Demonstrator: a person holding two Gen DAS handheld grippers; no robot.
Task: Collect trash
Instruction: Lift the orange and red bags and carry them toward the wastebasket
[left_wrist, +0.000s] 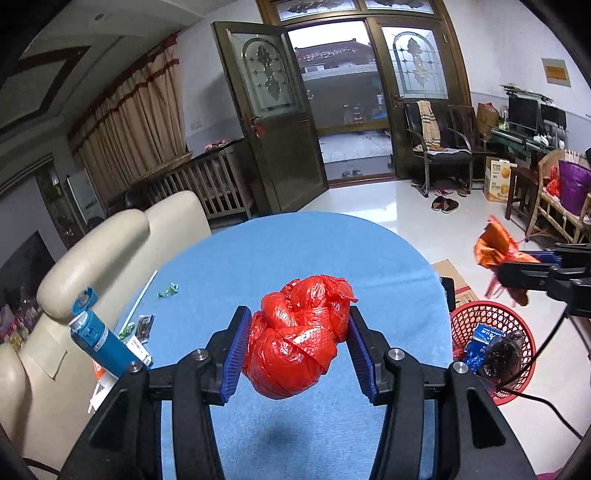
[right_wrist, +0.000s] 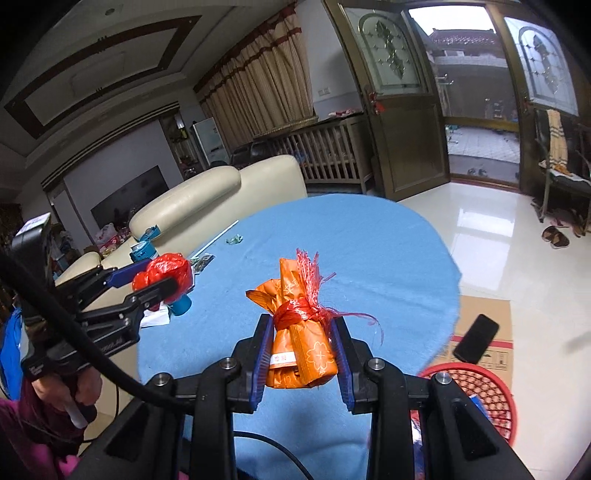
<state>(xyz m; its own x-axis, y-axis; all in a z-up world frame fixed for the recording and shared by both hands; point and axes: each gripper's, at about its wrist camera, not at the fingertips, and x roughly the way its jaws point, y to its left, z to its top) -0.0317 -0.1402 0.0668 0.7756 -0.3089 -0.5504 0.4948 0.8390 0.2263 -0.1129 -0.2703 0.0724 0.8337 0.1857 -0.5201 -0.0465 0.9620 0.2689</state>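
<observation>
My left gripper (left_wrist: 297, 349) is shut on a crumpled red plastic bag (left_wrist: 297, 339), held in the air above the blue table (left_wrist: 288, 251). In the right wrist view that left gripper (right_wrist: 155, 278) with the red bag (right_wrist: 164, 273) is at the left. My right gripper (right_wrist: 303, 354) is shut on an orange wrapped bundle (right_wrist: 301, 347) tied with red string, also lifted over the table. From the left wrist view, the right gripper (left_wrist: 517, 266) carries the orange bundle (left_wrist: 493, 251) above the red mesh basket (left_wrist: 491, 317) on the floor to the right.
Small wrappers (left_wrist: 168, 290), a white straw (left_wrist: 142, 295) and a blue bottle (left_wrist: 98, 339) lie on the table's left side, by a cream sofa (left_wrist: 110, 240). The basket holds a blue packet (left_wrist: 484, 341) and a dark bag. A cardboard box (right_wrist: 484, 321) and a black phone (right_wrist: 476, 338) sit by the basket.
</observation>
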